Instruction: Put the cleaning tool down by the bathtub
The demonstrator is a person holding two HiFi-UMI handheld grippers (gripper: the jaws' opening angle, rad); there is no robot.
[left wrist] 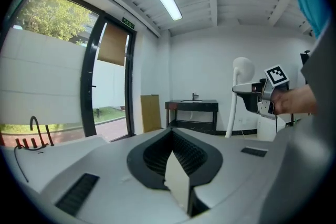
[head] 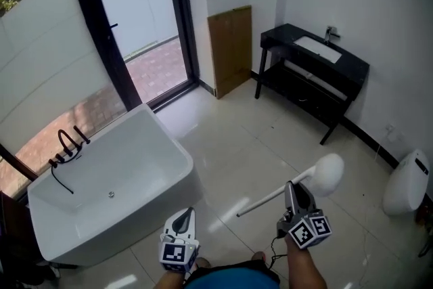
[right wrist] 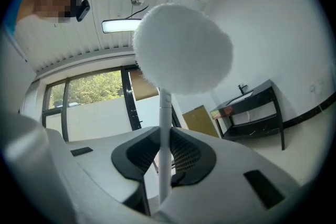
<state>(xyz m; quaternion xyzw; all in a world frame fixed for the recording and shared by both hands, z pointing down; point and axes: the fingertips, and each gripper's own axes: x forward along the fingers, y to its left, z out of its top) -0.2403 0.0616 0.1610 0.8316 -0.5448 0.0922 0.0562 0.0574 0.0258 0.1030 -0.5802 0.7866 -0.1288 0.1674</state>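
The cleaning tool (head: 327, 173) is a white stick with a round fluffy white head. My right gripper (head: 293, 193) is shut on its handle, and the head points up and away to the right over the floor. In the right gripper view the handle (right wrist: 164, 149) runs up between the jaws to the head (right wrist: 181, 50). The white bathtub (head: 169, 145) stands at the left, apart from the tool. My left gripper (head: 183, 218) hangs near the tub's front corner, its jaws shut on nothing (left wrist: 177, 182). The left gripper view also shows the tool's head (left wrist: 242, 68).
A black tap (head: 67, 144) sits on the tub's far rim. A black vanity with a sink (head: 314, 57) stands against the back wall, a brown panel (head: 230, 49) leans beside the glass door (head: 135, 17), and a toilet (head: 406, 181) is at the right. Pale floor tiles (head: 237, 159) lie between them.
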